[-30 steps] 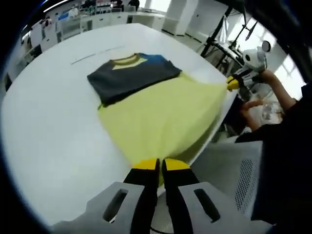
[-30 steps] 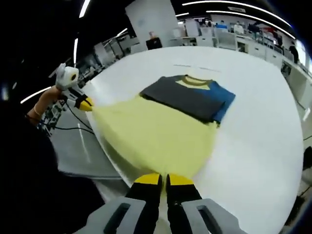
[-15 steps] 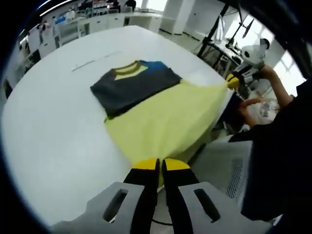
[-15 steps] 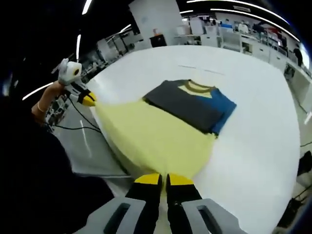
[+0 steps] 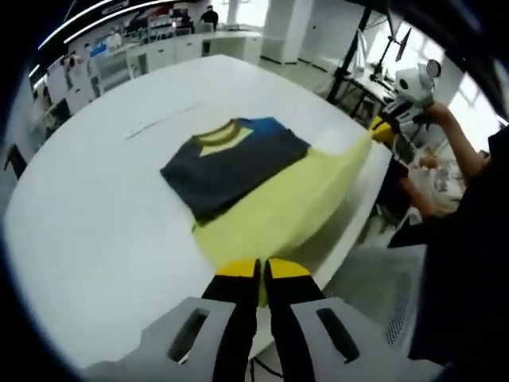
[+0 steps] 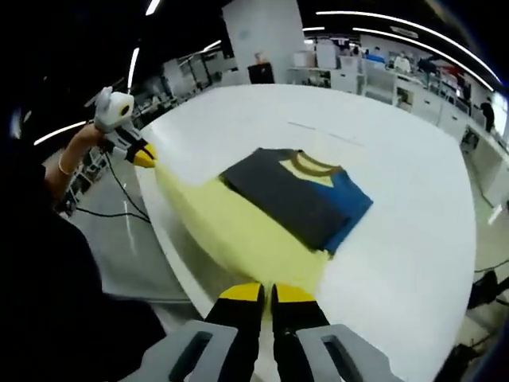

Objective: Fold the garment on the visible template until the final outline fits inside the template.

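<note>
While the shirt [image 5: 238,163] lies on the white table [image 5: 95,207], its yellow hem stretches off the near edge, each corner pinched between closed jaws of the left gripper [image 5: 261,270] and right gripper [image 6: 266,293].

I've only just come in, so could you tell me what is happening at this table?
A person is folding a T-shirt on a white table with a handheld claw in each hand. The left claw and the right claw are each shut on a corner of the shirt's yellow lower half, which is lifted and stretched between them near the table's edge. The dark upper part with the blue sleeve lies flat on the table, already folded narrower. The fold of the yellow half is not yet laid down.
</note>
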Available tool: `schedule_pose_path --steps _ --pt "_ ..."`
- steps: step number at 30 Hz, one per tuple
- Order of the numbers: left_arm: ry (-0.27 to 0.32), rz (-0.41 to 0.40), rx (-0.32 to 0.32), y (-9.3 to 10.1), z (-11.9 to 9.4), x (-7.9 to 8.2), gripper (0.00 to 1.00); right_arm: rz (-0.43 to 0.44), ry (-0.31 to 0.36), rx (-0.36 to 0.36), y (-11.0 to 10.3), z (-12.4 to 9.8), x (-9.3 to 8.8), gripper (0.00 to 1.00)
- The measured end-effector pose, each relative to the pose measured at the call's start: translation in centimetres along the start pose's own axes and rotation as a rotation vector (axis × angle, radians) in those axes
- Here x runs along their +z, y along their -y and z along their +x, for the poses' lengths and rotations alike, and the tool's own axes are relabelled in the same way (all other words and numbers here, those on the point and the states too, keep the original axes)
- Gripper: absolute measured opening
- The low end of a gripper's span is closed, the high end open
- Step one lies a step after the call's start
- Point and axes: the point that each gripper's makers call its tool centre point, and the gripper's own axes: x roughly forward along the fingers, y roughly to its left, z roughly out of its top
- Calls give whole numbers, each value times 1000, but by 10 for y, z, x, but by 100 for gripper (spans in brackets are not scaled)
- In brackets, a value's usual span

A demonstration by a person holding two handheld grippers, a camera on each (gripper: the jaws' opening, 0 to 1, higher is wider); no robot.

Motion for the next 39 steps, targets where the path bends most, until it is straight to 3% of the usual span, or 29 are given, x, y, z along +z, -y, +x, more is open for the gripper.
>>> schedule_pose_path --steps 12,17,23,27,39 --pt "87 40 98 -33 17 35 0 -75 29 -73 26 17 22 0" --pt "153 60 132 -43 22 53 0 -172 28 -153 45 25 31 0" --pt "186 110 198 -56 24 71 0 -210 78 -221 71 31 51 0" --pt "245 106 226 -64 23 87 0 -252 95 -268 82 33 65 0" --pt "318 155 312 -85 23 118 0 -321 164 -384 112 40 102 0"
